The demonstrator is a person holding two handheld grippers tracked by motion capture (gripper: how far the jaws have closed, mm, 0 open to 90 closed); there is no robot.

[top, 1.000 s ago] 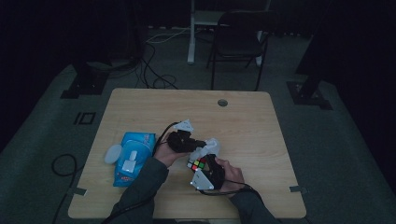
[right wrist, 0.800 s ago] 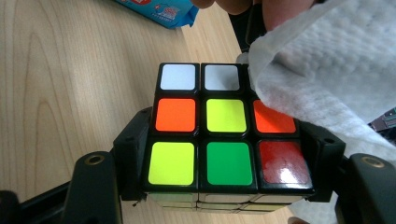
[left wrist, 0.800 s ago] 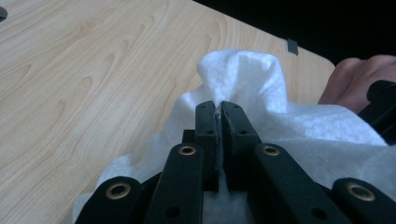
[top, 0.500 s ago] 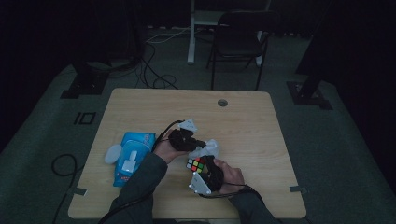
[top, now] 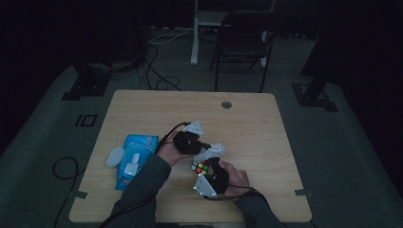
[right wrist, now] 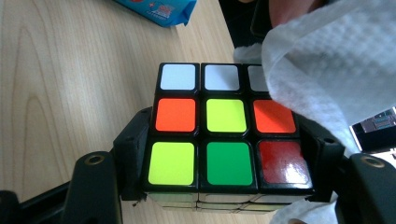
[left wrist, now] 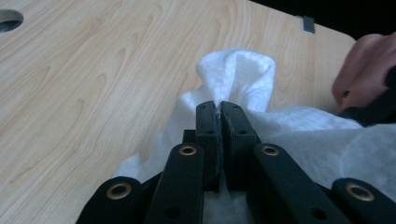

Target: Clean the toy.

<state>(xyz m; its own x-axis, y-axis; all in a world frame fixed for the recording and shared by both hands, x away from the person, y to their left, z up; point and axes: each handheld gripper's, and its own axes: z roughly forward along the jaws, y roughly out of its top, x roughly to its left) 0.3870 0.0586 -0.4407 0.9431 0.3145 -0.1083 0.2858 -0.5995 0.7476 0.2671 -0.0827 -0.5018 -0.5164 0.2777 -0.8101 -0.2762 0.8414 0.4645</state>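
Your right gripper (right wrist: 229, 186) clamps the Rubik's cube (right wrist: 227, 135) while your left gripper (left wrist: 217, 109), pinching the wet wipe (left wrist: 243, 74), has moved onto the cube's corner, so wiping starts.

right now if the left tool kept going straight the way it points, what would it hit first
Probably bare table. The left tool, shut on the white wipe, points past the bunched wipe at open wood; depth is unclear.
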